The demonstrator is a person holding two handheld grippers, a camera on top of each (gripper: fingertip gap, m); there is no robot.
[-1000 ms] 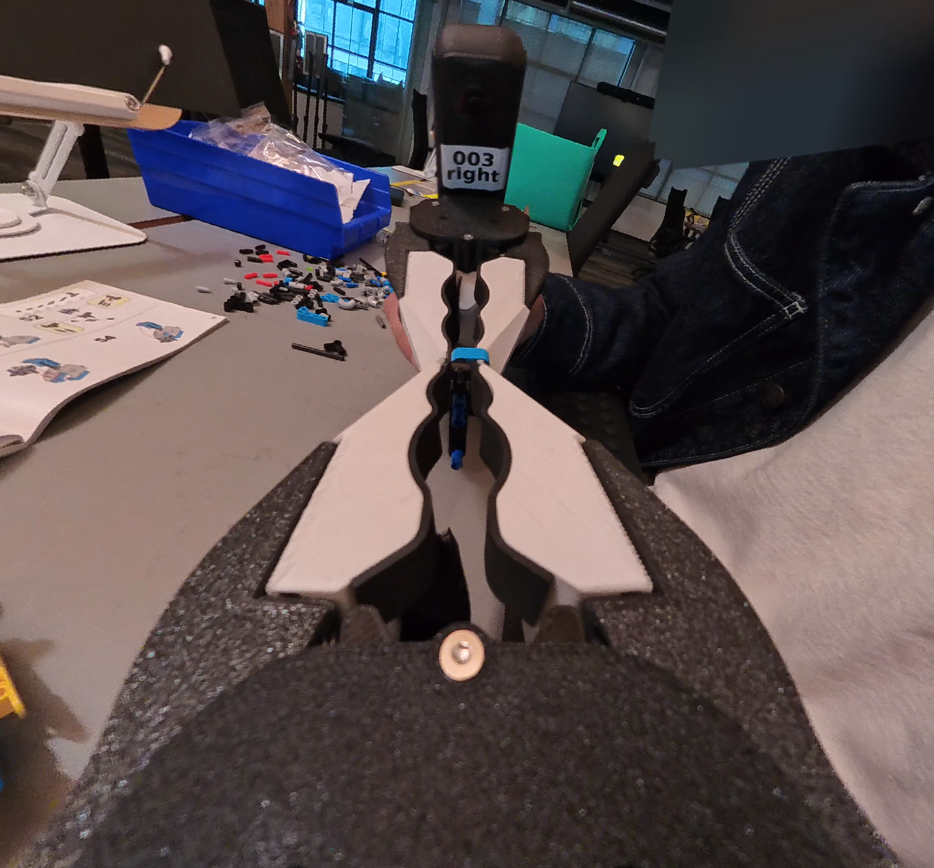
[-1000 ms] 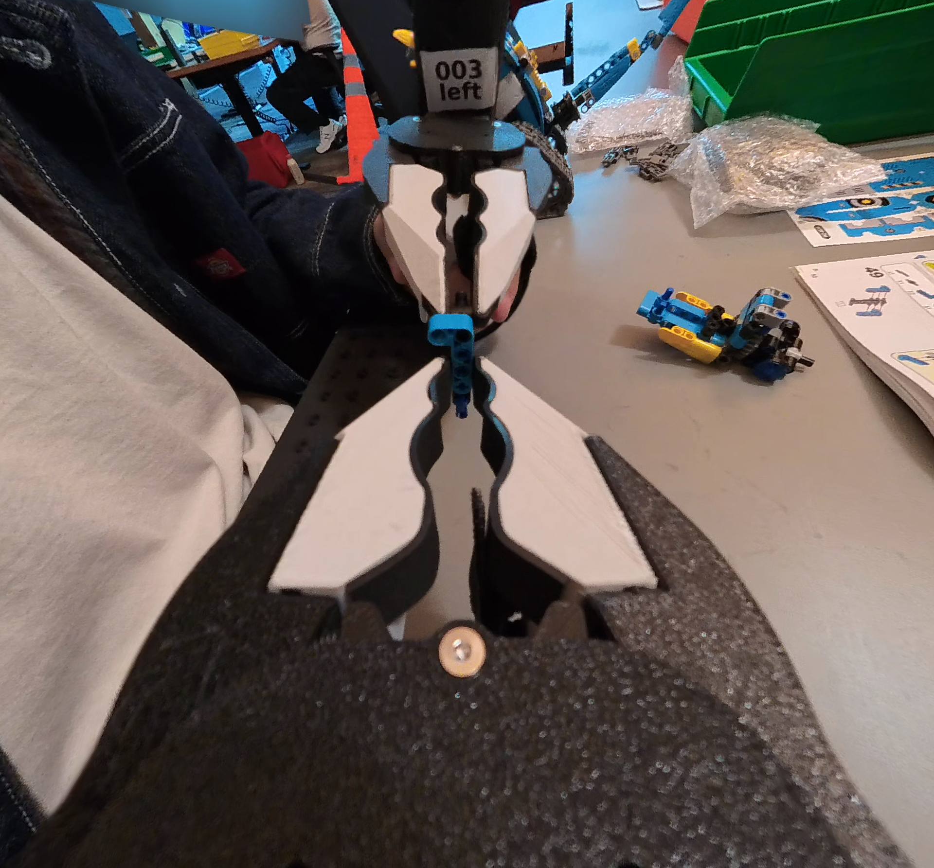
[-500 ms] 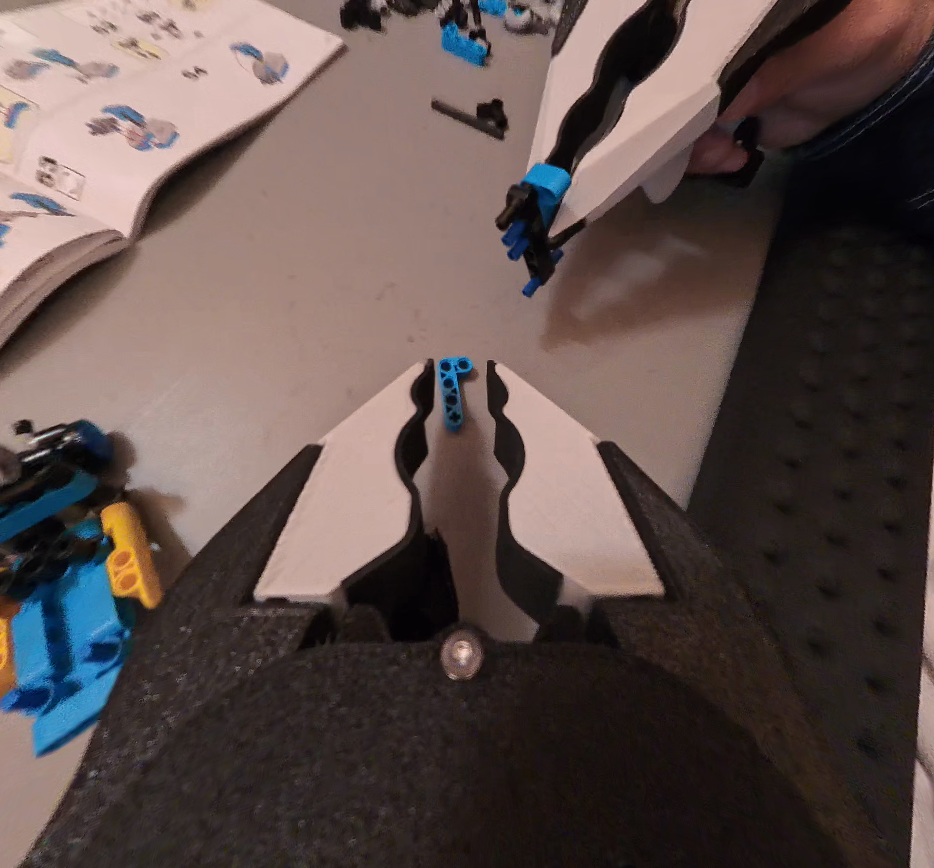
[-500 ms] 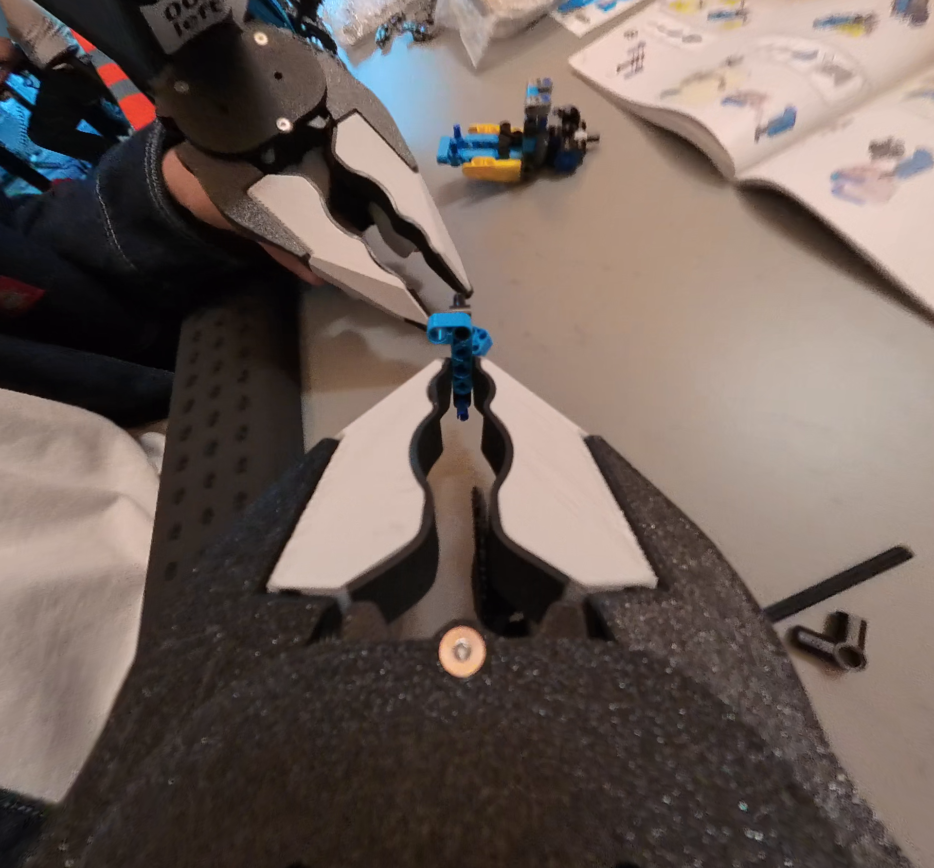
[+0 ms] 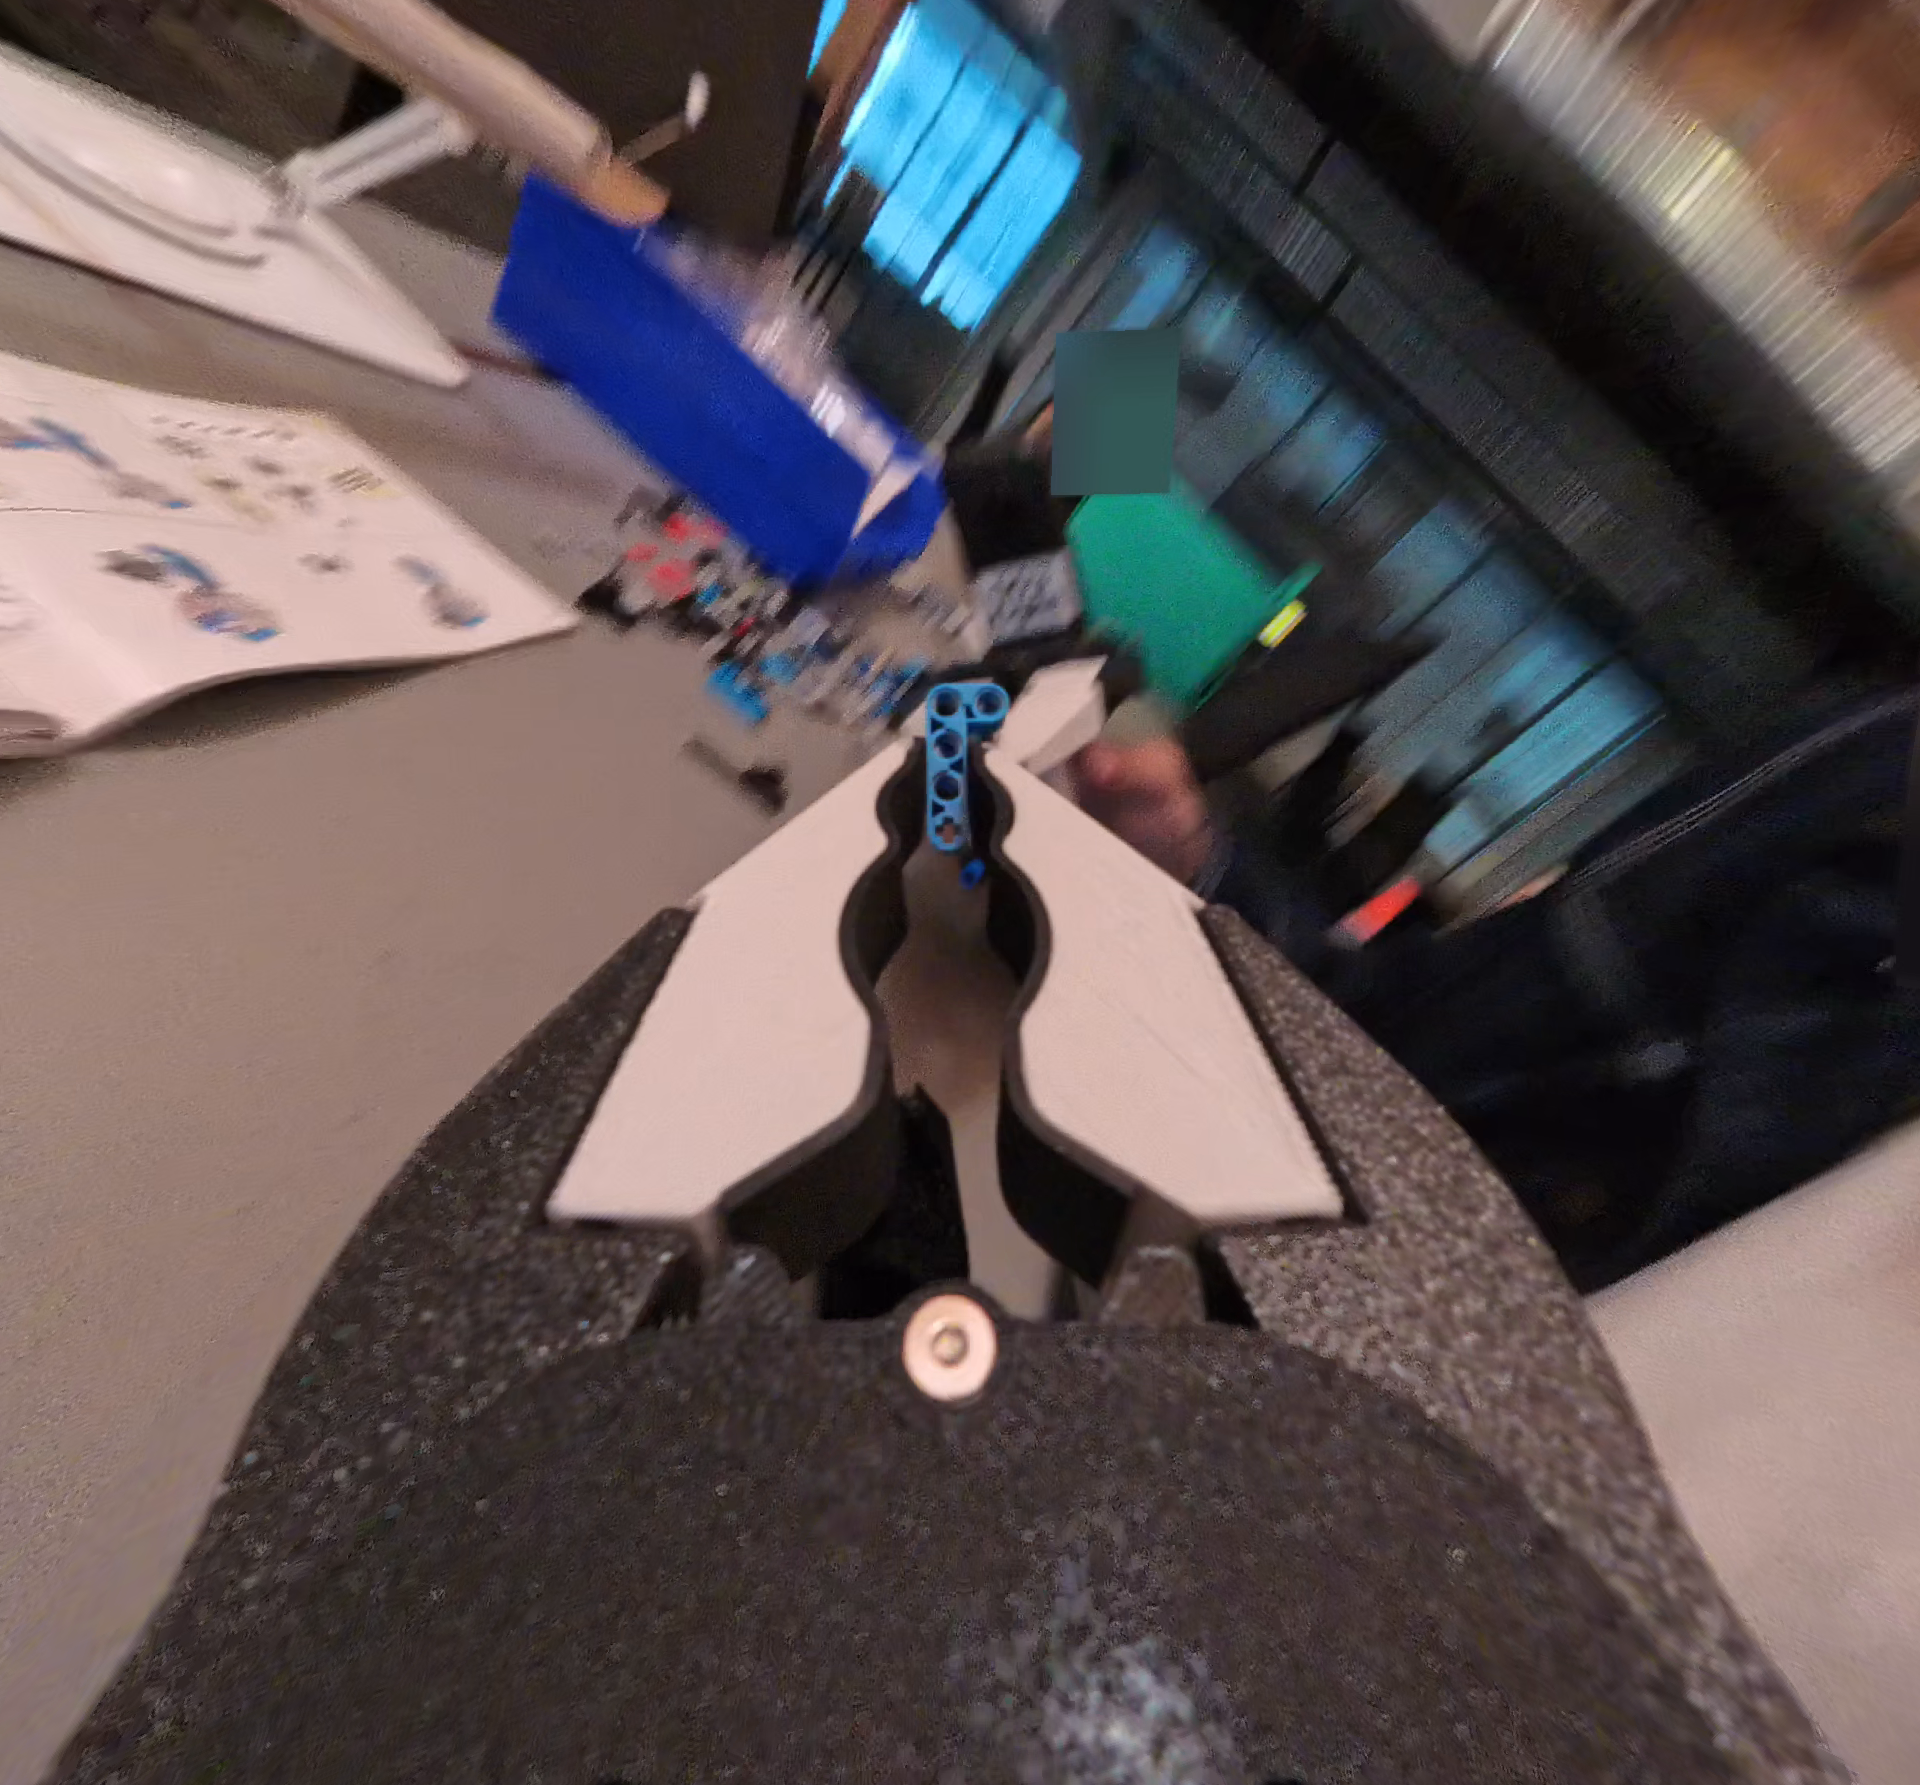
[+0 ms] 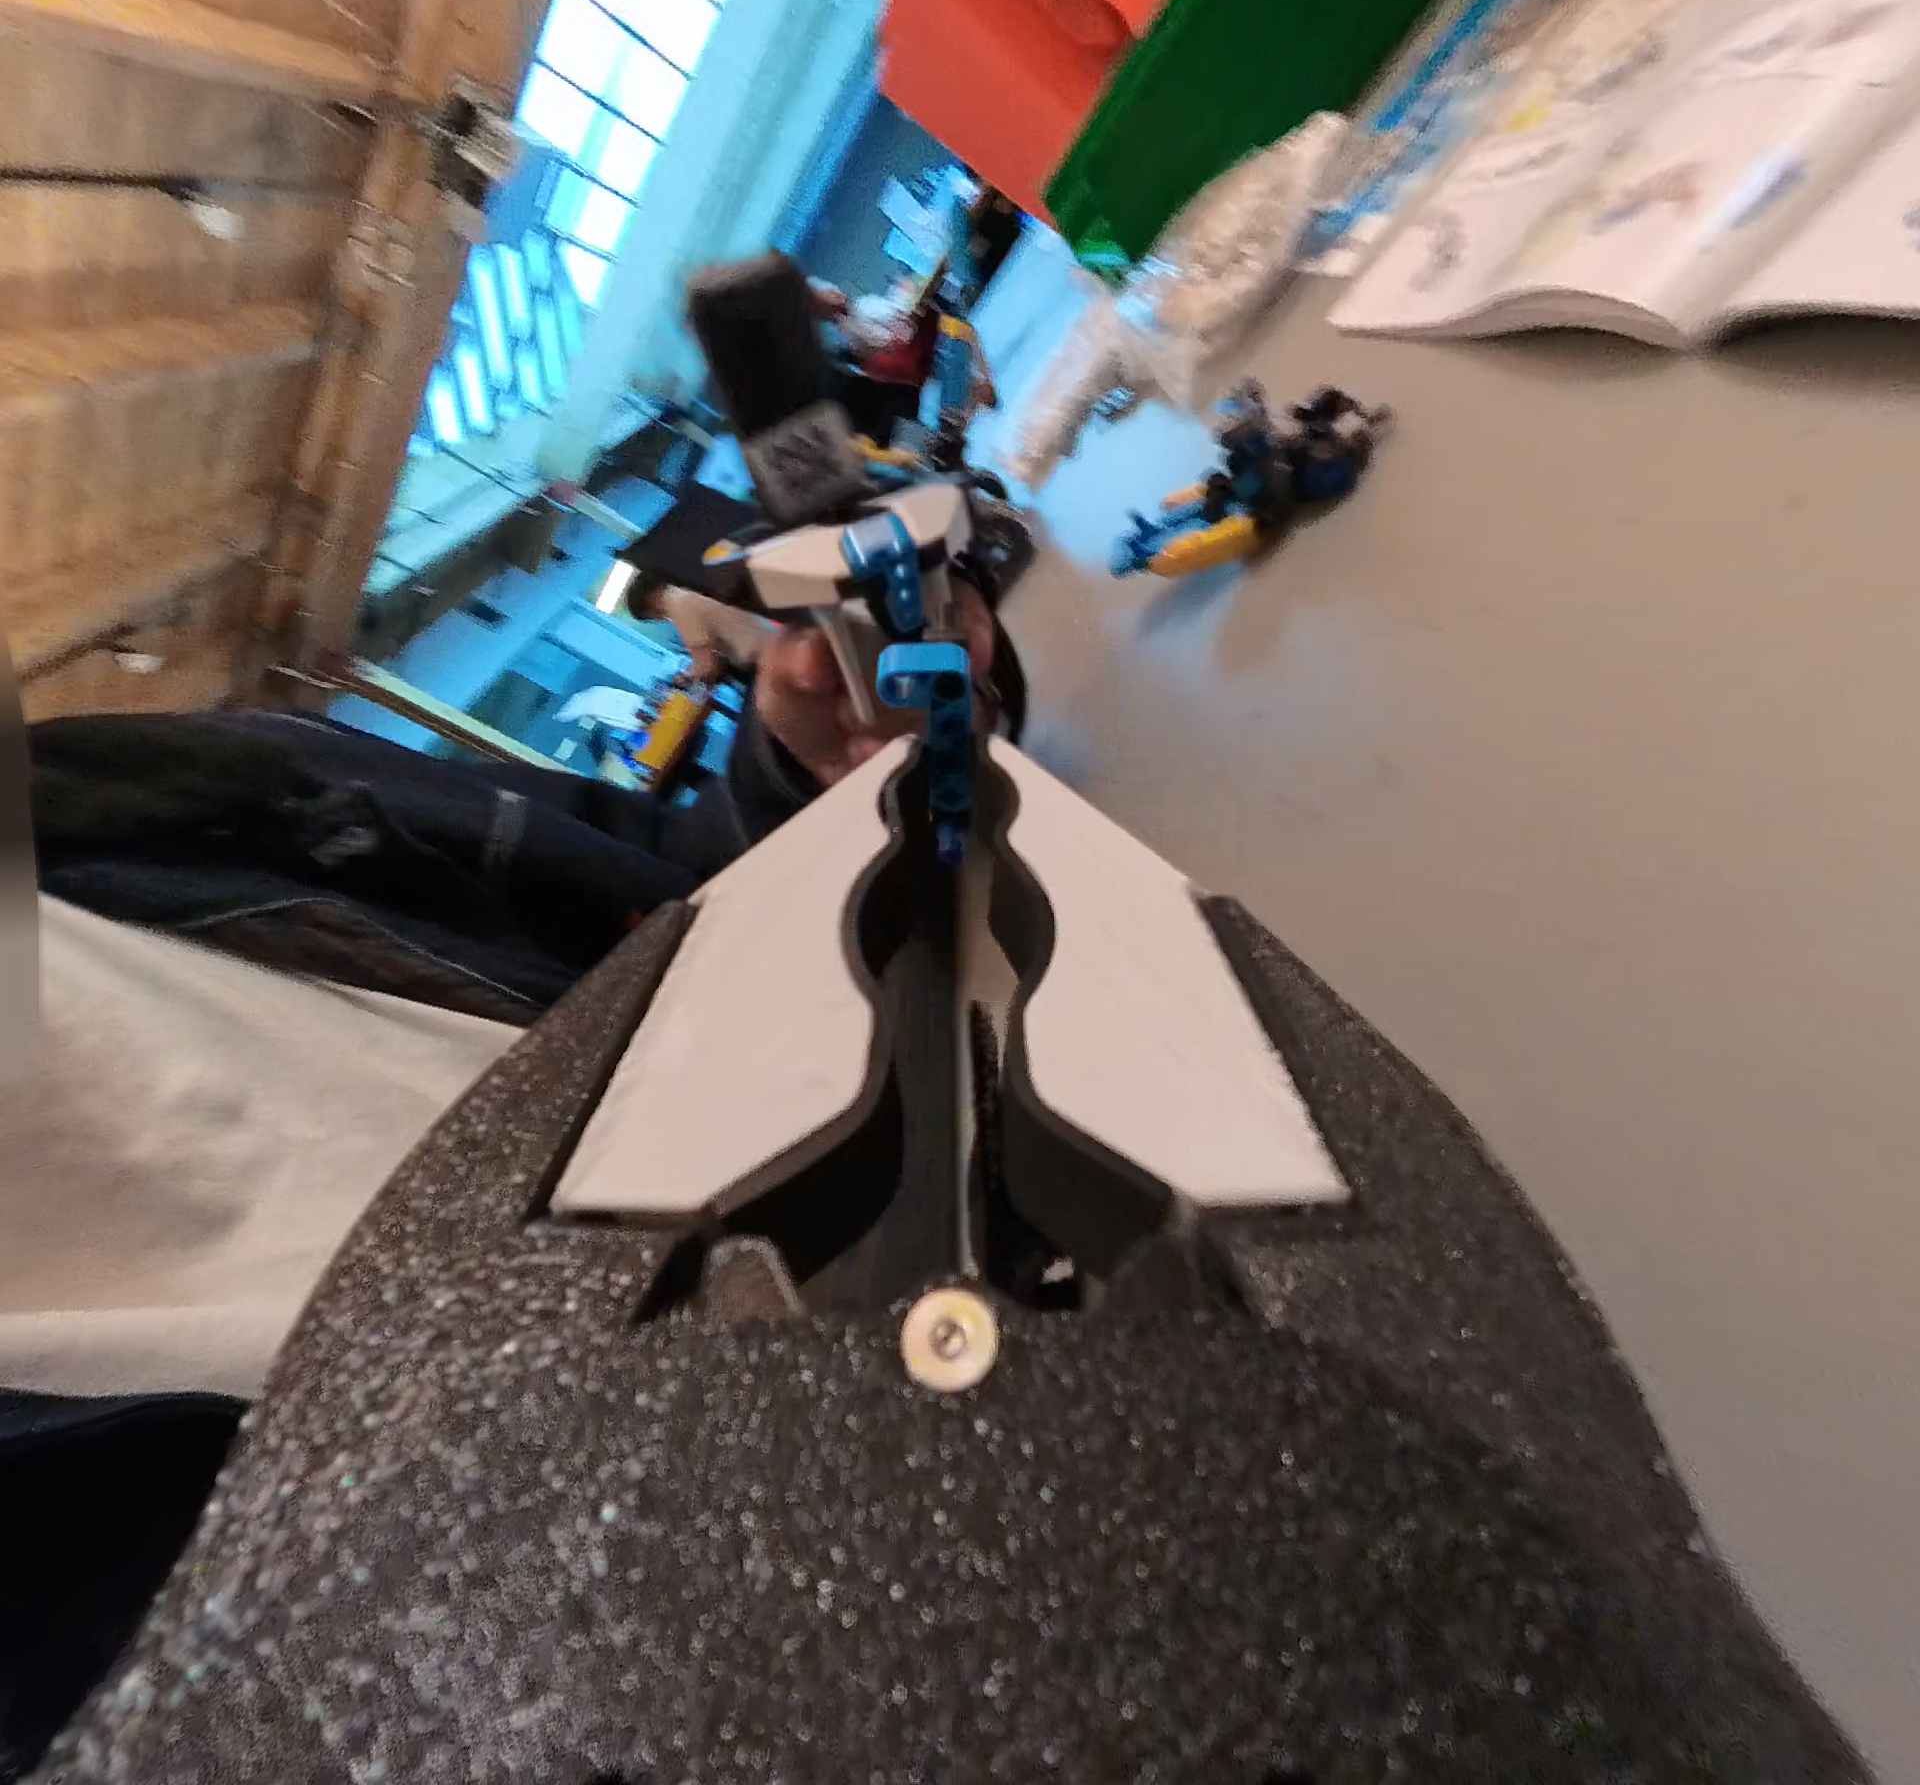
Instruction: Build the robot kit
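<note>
Here, grey table (image 5: 312, 956), open booklet (image 5: 208, 551), blue bin (image 5: 686, 405), blurred windows (image 5: 956, 146).

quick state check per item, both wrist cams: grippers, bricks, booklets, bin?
left gripper: shut on blue L-beam
right gripper: shut on blue beam assembly
instruction booklet: open, flat on table
small blue-yellow model: part-built, on table
blue bin: holds plastic bags
</note>
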